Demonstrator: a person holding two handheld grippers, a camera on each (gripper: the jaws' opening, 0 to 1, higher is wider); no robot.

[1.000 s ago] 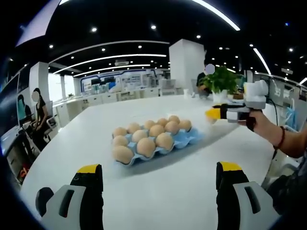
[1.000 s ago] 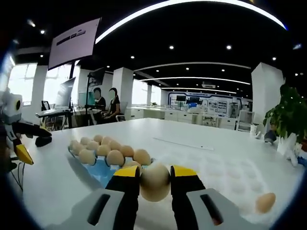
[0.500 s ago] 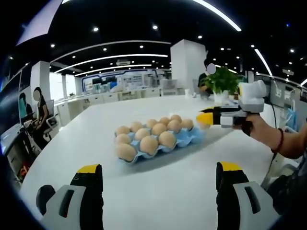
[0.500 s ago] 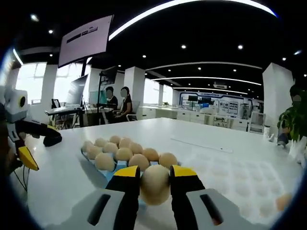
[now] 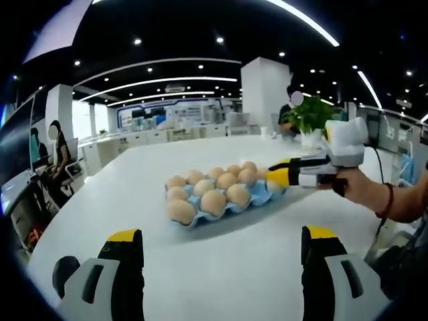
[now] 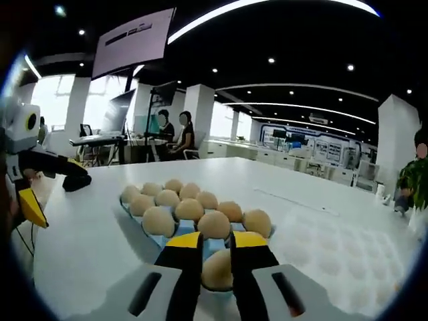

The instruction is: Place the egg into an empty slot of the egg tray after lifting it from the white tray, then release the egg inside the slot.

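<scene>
Your right gripper [image 6: 215,249] holds the egg [image 6: 218,270] at the near edge of the egg tray [image 6: 148,239]

In the right gripper view its jaws are narrow, pressed on both sides of the egg, just at the blue tray's front rim, with rows of eggs directly behind. In the left gripper view you see the same gripper [image 5: 279,178] at the far right corner of the egg tray [image 5: 257,196]. Your left gripper [image 5: 222,249] has its jaws wide apart and holds nothing, low over the bare white table [image 5: 221,267], well apart from the tray; around the tray the table is open on all sides
</scene>
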